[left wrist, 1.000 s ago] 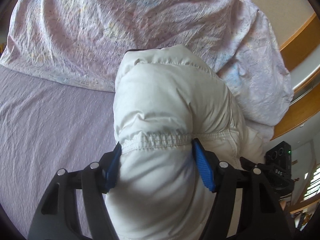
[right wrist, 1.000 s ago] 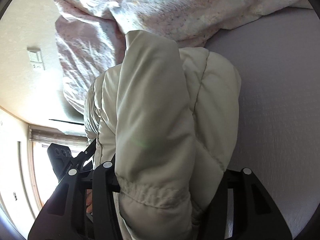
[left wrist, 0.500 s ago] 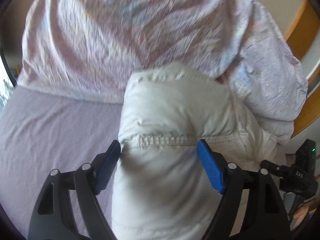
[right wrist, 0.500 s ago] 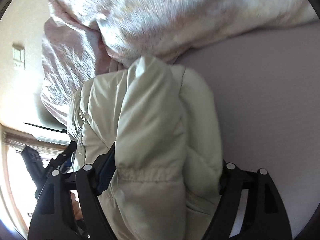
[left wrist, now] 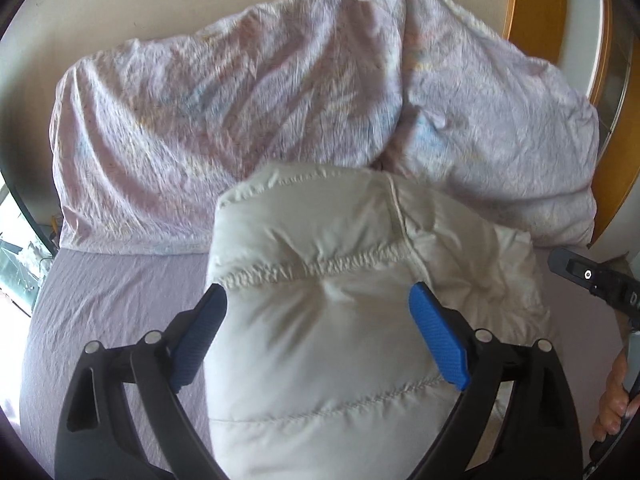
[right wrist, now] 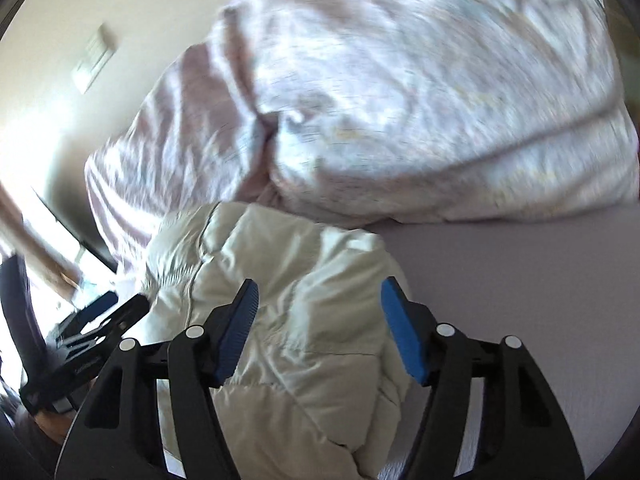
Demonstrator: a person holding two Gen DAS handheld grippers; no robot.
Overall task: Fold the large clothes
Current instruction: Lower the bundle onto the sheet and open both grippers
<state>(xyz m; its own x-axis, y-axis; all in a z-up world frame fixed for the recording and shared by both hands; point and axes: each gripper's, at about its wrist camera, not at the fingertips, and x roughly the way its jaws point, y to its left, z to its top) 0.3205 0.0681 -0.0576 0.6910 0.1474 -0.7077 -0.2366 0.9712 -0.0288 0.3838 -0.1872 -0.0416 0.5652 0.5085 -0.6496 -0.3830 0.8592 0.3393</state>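
Note:
A white puffer jacket point(left wrist: 320, 320) lies folded into a thick bundle on the lavender bed sheet point(left wrist: 112, 312), its far end against the pillows. My left gripper point(left wrist: 318, 312) straddles the near end of the bundle; its jaws are opening, and the blue pads point(left wrist: 438, 340) stand at the fabric's sides without squeezing it. In the right wrist view the same jacket point(right wrist: 304, 340) sits below my right gripper point(right wrist: 320, 316), which hovers above it. Those jaws are closing, with the jacket showing between the blue pads point(right wrist: 400, 332) but not pinched.
Two crumpled pale-lilac pillows point(left wrist: 224, 120) fill the head of the bed against a beige wall. A wooden frame point(left wrist: 536, 8) stands at the far right. A hand point(left wrist: 616, 392) on the other gripper's body shows at the right edge. Bare sheet point(right wrist: 520, 300) lies right of the jacket.
Both grippers have drawn back and risen from the jacket. The left jaws have spread wider. The right gripper has let the bundle go and rolled level; the jacket stays on the bed.

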